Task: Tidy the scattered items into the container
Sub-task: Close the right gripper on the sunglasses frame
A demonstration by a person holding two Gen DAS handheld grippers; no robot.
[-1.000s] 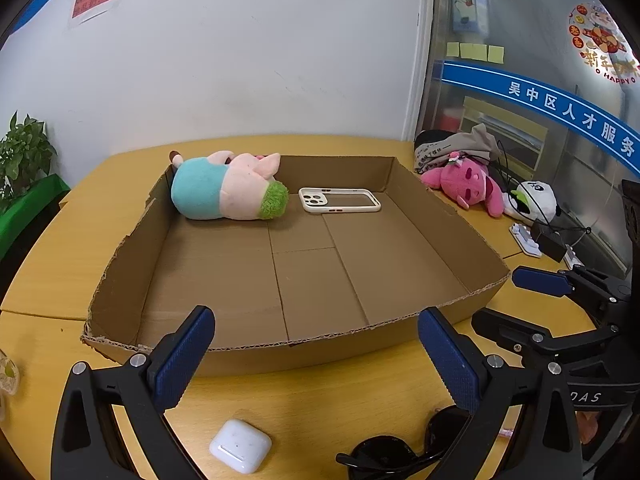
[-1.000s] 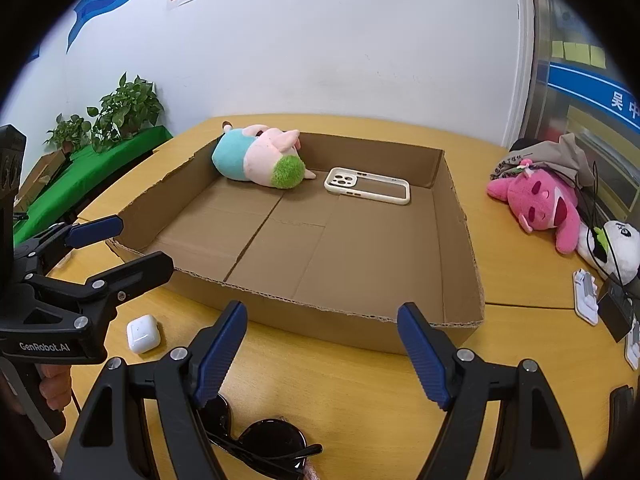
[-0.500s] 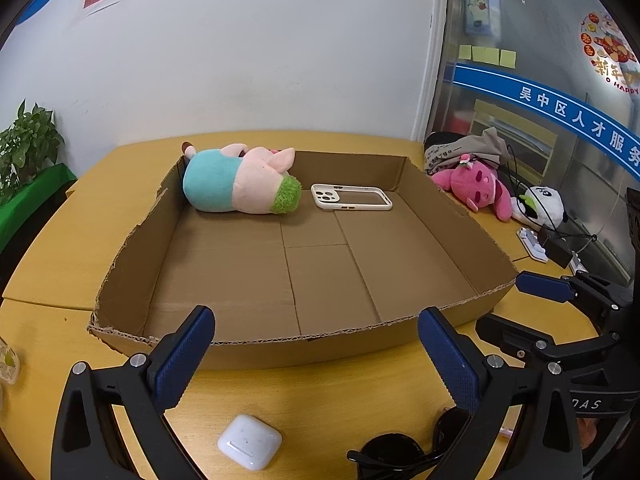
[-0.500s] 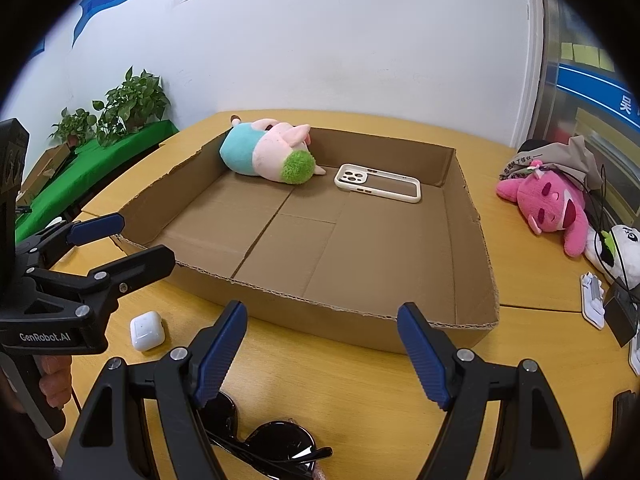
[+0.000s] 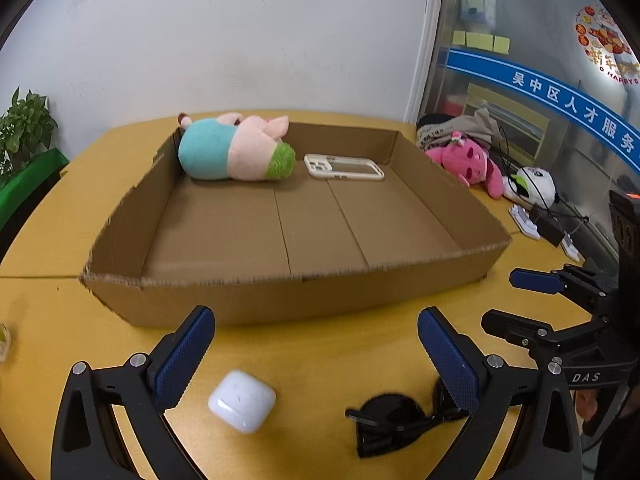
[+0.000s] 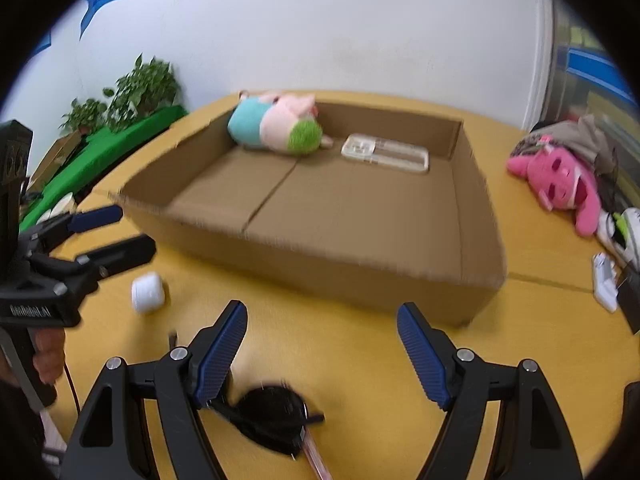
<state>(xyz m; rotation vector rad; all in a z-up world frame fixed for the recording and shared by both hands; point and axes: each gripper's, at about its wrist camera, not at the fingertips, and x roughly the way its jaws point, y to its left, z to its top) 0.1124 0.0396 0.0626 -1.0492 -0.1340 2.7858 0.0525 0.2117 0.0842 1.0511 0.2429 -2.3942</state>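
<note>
A shallow cardboard box (image 5: 280, 280) (image 6: 360, 276) lies on the yellow table. At its far end rest a teal-and-pink plush (image 5: 232, 152) (image 6: 276, 130) and a cream phone case (image 5: 344, 167) (image 6: 384, 152). Outside the box, on the near side, lie a white earbud case (image 5: 242, 400) (image 6: 147, 292) and black sunglasses (image 5: 396, 416) (image 6: 272, 416). My left gripper (image 5: 316, 356) (image 6: 120, 234) hovers open over the earbud case, which sits nearer its left finger. My right gripper (image 6: 320, 354) (image 5: 516, 300) hangs open above the sunglasses, nothing between its pads.
A pink plush (image 5: 468, 162) (image 6: 560, 180), a panda toy (image 5: 532, 188), a grey cloth bundle and cables crowd the table to the right of the box. Potted plants (image 6: 136, 92) stand beyond the left edge. A hand (image 6: 48, 352) holds the left gripper's handle.
Both grippers have sunk toward the table and tipped down a little. The earbud case and the sunglasses now lie closer beneath the fingers. Nothing on the table has moved.
</note>
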